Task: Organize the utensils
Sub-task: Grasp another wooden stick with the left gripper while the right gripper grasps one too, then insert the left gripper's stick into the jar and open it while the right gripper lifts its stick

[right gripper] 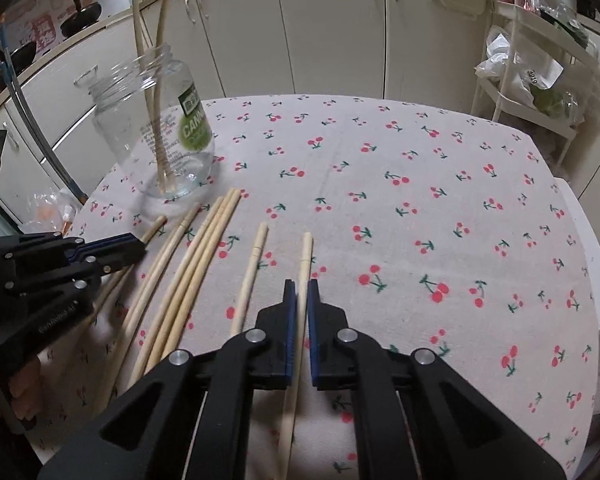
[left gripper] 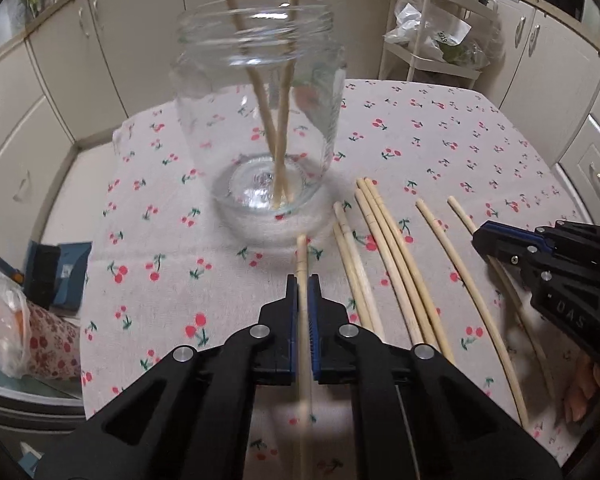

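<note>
Kitchen cabinets all round, and my bench has a cherry-print cloth [right gripper: 380, 184] over it. Both grippers are loaded right now: the left gripper [left gripper: 302, 280] is clamped on one chopstick [left gripper: 302, 256] whose tip points at the glass jar [left gripper: 256, 120], and the right gripper [right gripper: 301, 286] is pinched on another chopstick [right gripper: 306, 252] further right, its far end resting on or just over the cloth, can't really tell which. Jar sits at the far left of the bench with two chopsticks already standing crossed inside it. Between my two grippers a loose bunch of chopsticks [right gripper: 196, 256] is lying side by side on the cloth, plus a single one [right gripper: 252, 272] just left of the right gripper. So I'd say I'm mid pick-and-drop, early on. Next I reckon I need to lift the left one, tip it upright over the jar mouth and let go without knocking the jar, since it's light and empty-ish.
</note>
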Demonstrator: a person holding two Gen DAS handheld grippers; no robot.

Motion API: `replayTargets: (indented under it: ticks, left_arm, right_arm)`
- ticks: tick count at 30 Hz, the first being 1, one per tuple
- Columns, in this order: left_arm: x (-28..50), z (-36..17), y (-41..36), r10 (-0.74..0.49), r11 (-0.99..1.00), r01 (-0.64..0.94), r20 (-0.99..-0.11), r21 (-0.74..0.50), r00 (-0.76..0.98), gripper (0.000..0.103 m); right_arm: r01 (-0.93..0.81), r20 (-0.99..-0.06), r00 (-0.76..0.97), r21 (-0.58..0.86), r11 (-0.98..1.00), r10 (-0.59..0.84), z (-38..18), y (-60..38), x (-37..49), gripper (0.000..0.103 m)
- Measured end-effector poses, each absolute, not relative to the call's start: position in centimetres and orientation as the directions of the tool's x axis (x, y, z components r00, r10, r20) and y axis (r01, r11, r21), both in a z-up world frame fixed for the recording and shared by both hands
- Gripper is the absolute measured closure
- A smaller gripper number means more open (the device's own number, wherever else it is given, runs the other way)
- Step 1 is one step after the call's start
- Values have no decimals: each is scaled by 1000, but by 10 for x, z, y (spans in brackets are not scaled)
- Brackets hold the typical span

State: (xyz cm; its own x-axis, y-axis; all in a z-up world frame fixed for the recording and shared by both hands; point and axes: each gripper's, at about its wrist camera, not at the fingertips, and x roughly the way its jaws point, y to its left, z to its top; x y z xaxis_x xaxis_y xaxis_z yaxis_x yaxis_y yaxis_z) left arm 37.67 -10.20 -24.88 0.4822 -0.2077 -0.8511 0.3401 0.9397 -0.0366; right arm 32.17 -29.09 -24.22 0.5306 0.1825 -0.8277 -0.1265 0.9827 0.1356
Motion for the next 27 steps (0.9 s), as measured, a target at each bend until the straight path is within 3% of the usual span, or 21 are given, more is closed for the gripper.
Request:
replayTargets:
  ticks: [7,11,13,17,21,24,27]
  left_arm:
    - [382,-248,-85,-254,940,319,-871,-119,421,97]
    - [385,-249,-95,-204,939,339,-878,-51,433,97]
    - [385,-248,-101,-177,936,353,-882,-13,437,98]
    - [380,-234,-92,-211,940,338,-870,-55,446,98]
    - [367,-174,-63,-316,937,311,-754,-156,575,98]
    - [366,-124,-40,-376,927,293,-593,-235,712,98]
    - [375,-88,-26,-360,924,251,-438,-288,823,98]
  right_arm:
    - [-156,-847,510,80,984,150,-243,-281,330,95]
    - [-175,-844,520,49,983,135,-243,-276,329,95]
    - [-165,-839,524,70,984,147,-244,-279,328,96]
    - [-96,-824,511,228,969,245,-246,-300,330,97]
    - [-42,-797,512,350,936,321,-250,-313,331,97]
    - [-7,-773,526,413,911,355,-252,-320,331,97]
    - [7,-749,554,440,898,363,-251,-325,328,97]
